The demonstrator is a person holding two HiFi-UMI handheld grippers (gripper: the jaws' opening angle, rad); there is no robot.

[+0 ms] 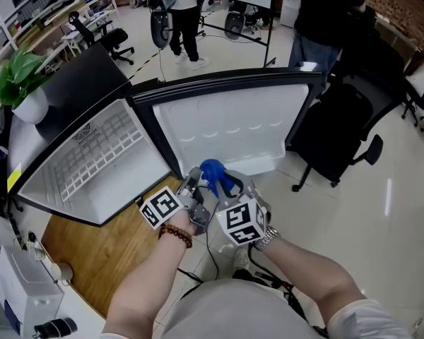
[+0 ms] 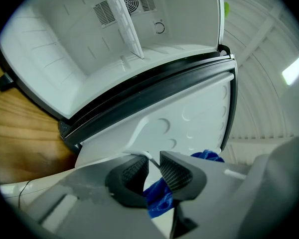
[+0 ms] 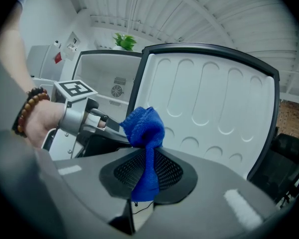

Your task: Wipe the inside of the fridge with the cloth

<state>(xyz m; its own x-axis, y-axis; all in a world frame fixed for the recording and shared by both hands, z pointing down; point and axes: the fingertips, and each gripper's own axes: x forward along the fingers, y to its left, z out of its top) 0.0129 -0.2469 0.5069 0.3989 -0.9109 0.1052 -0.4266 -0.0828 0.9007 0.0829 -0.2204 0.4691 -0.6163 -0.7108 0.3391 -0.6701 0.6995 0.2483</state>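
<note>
Just in front of the fridge [image 1: 81, 87], down by the lower edge of its open door [image 1: 233, 129], both my grippers come together at the cloth [image 3: 144, 126]. My right gripper [image 3: 148, 159] has it. The jaws are pinched onto the twisted middle of the blue cloth, with a bunched head standing above the pads and a short tail hanging below them. My left gripper [image 2: 153, 166] sits close on the cloth's left, its tips just beside that bunched head. Its jaws stand a narrow gap apart and the pads press on nothing, though a fold of blue shows low in the gap and again past the right-hand jaw. I cannot tell whether its tips touch the cloth.

The fridge rests on a wooden table [image 1: 106, 253], its cabinet open to my left. I can see white walls inside and a wire shelf [image 1: 102, 154] across the opening. The door is swung wide, its white moulded liner facing me.

As I judge it, the wiping itself is not under way. The cloth is gathered and gripped but sits outside the cabinet, apart from every inner wall, and it is wadded into a knot rather than spread for a stroke. The pictures do not show whether any surface has already been cleaned, since the liner looks equally white everywhere. What remains is nearly all of the job: carrying the cloth in past the door, pressing it against the walls and the floor of the compartment, and working around the shelf.
</note>
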